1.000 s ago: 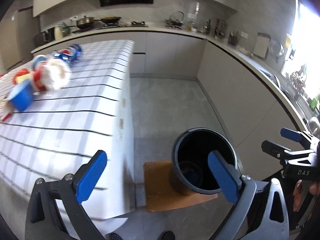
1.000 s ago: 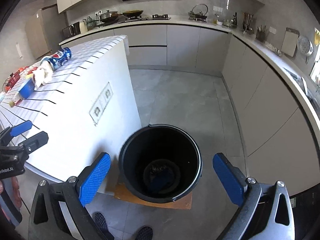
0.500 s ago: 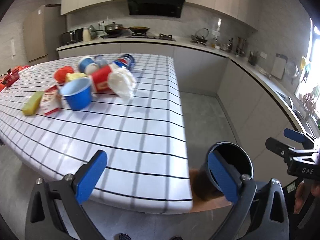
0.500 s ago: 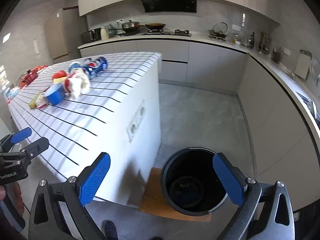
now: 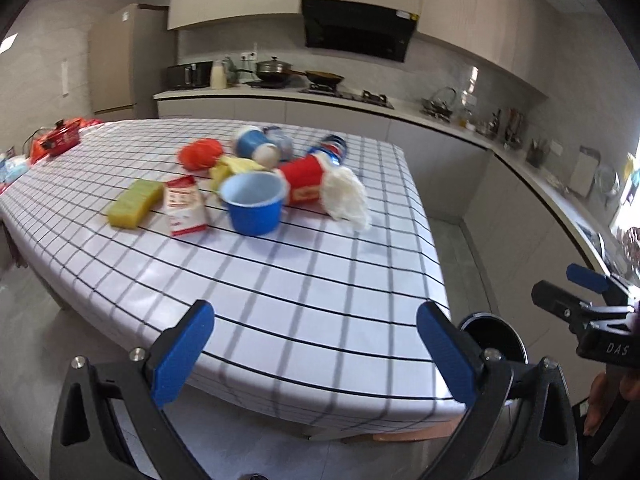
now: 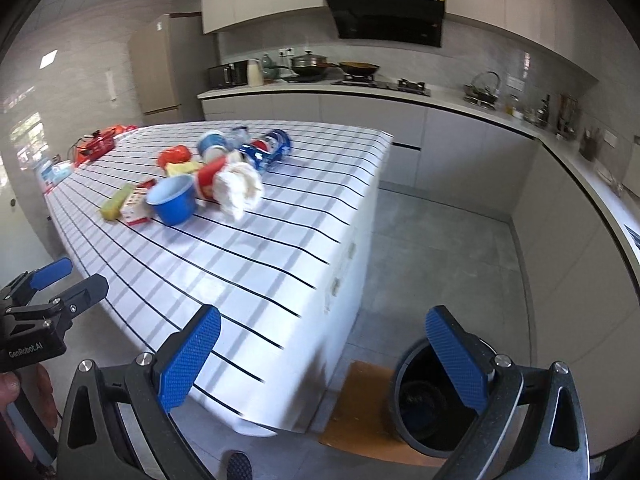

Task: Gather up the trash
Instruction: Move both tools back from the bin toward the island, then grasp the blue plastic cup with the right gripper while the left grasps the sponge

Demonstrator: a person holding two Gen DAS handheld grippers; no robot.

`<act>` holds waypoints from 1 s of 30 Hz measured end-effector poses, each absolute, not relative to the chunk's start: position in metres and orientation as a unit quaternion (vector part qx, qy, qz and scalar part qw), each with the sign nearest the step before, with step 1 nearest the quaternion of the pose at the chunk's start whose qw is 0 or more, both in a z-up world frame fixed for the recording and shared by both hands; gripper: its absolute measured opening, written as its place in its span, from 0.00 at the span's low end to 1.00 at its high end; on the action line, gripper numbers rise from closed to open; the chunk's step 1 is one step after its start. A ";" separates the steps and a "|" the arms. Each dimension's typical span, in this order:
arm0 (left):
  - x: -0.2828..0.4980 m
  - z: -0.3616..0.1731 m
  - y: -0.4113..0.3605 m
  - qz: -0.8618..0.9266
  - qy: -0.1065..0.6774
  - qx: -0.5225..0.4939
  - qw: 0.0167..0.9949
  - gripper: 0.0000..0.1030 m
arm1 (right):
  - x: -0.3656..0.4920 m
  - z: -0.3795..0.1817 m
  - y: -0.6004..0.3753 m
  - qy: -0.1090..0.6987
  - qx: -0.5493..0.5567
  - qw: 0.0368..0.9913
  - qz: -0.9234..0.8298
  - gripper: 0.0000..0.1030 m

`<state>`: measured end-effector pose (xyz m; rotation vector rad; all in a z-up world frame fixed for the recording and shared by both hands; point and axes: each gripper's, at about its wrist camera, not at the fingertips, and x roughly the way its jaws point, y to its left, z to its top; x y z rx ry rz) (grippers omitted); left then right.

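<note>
A pile of trash lies on the checked table (image 5: 304, 280): a blue cup (image 5: 254, 204), a red cup with crumpled white paper (image 5: 346, 196), a small red-and-white carton (image 5: 185, 205), a yellow sponge (image 5: 132, 203), a red ball-like lump (image 5: 200, 154) and blue cans (image 6: 268, 148). My left gripper (image 5: 314, 356) hangs open and empty over the table's near edge. My right gripper (image 6: 324, 356) is open and empty too, off the table's corner. The black bin (image 6: 428, 396) stands on the floor beside the table, partly behind my right finger.
A brown mat (image 6: 360, 408) lies under the bin. Kitchen counters (image 6: 480, 120) with pots and utensils run along the back and right walls. A red basket (image 5: 60, 140) sits at the table's far left. Grey floor (image 6: 432, 248) lies between table and cabinets.
Both grippers have swung up and left, away from the bin toward the table. The trash pile has come into fuller view; both grippers stayed open.
</note>
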<state>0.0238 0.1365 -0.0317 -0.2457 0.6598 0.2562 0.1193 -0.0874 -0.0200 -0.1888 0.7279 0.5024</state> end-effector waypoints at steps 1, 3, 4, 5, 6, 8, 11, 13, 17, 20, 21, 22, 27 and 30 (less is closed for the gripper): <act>0.021 -0.031 0.146 0.131 0.318 -0.126 0.930 0.99 | 0.119 -0.019 -0.080 0.350 -0.092 0.899 0.248 1.00; 0.017 -0.030 0.163 0.145 0.315 -0.135 0.928 0.99 | 0.117 -0.016 -0.064 0.345 -0.095 0.898 0.256 1.00; 0.015 -0.030 0.171 0.153 0.315 -0.138 0.926 0.99 | 0.117 -0.016 -0.058 0.344 -0.095 0.897 0.260 1.00; 0.014 -0.030 0.178 0.159 0.315 -0.141 0.925 0.99 | 0.117 -0.015 -0.050 0.342 -0.096 0.897 0.264 1.00; 0.012 -0.030 0.185 0.163 0.315 -0.143 0.924 0.99 | 0.116 -0.014 -0.044 0.340 -0.097 0.897 0.267 1.00; 0.009 -0.030 0.198 0.176 0.313 -0.139 0.923 0.99 | 0.116 -0.012 -0.030 0.336 -0.098 0.896 0.275 1.00; 0.003 -0.029 0.215 0.192 0.310 -0.129 0.922 0.99 | 0.113 -0.011 -0.006 0.330 -0.104 0.893 0.287 1.00; 0.000 -0.028 0.225 0.201 0.305 -0.125 0.922 0.99 | 0.110 -0.010 0.009 0.325 -0.110 0.891 0.296 1.00; -0.007 -0.028 0.246 0.211 0.297 -0.119 0.924 0.99 | 0.105 -0.008 0.035 0.314 -0.120 0.888 0.312 0.96; -0.007 -0.033 0.262 0.214 0.302 -0.117 0.922 0.98 | 0.107 -0.014 0.059 0.317 -0.124 0.883 0.324 0.93; -0.006 -0.036 0.269 0.218 0.305 -0.116 0.920 0.98 | 0.108 -0.016 0.065 0.318 -0.125 0.881 0.326 0.92; -0.006 -0.037 0.275 0.219 0.305 -0.116 0.919 0.97 | 0.109 -0.018 0.071 0.319 -0.125 0.880 0.328 0.92; 0.003 -0.046 0.304 0.225 0.310 -0.113 0.917 0.96 | 0.119 -0.031 0.111 0.327 -0.125 0.875 0.334 0.91; 0.013 -0.054 0.320 0.226 0.317 -0.114 0.914 0.95 | 0.127 -0.040 0.134 0.335 -0.124 0.872 0.334 0.86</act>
